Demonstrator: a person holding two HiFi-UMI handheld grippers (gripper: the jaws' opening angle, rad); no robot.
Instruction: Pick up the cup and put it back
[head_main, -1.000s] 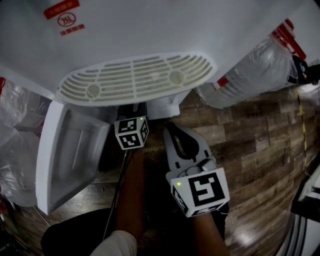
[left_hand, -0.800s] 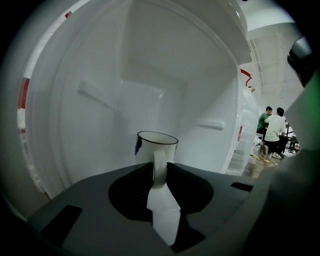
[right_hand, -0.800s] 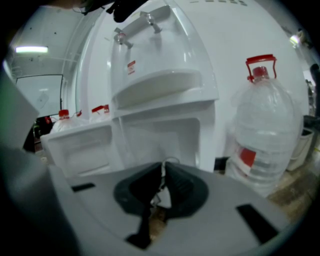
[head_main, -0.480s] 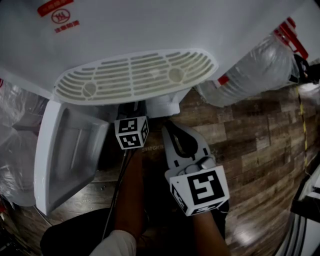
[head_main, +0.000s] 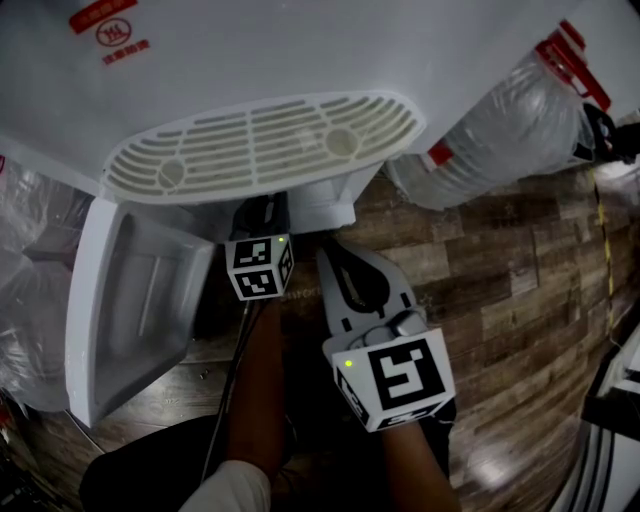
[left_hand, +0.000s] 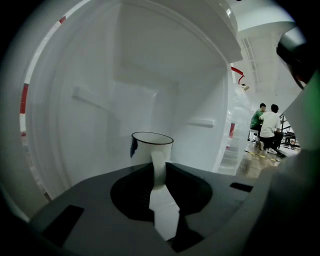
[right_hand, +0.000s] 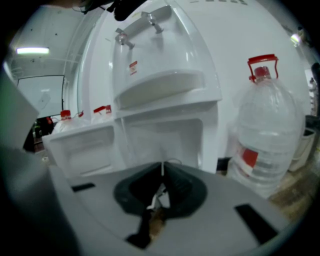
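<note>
A white cup (left_hand: 150, 145) with a dark rim stands upright inside the white cabinet of the water dispenser (head_main: 250, 80). My left gripper (left_hand: 159, 164) reaches into that cabinet. Its jaws are closing on the cup's handle (left_hand: 158, 170), which fills the gap between them. From the head view only its marker cube (head_main: 258, 268) shows below the drip tray (head_main: 260, 145); the cup is hidden there. My right gripper (right_hand: 162, 169) hangs shut and empty in front of the dispenser, just right of the left one (head_main: 336, 262).
The cabinet door (head_main: 130, 310) stands open to the left. A large water bottle (right_hand: 267, 130) with a red cap sits on the wooden floor (head_main: 500, 300) to the right, and more bottles (right_hand: 65, 117) stand at the left. Two people (left_hand: 267, 125) are far off.
Both grippers stay almost where they were under the drip tray. The whole view has drifted slightly, and the right gripper has crept a little to the left.
</note>
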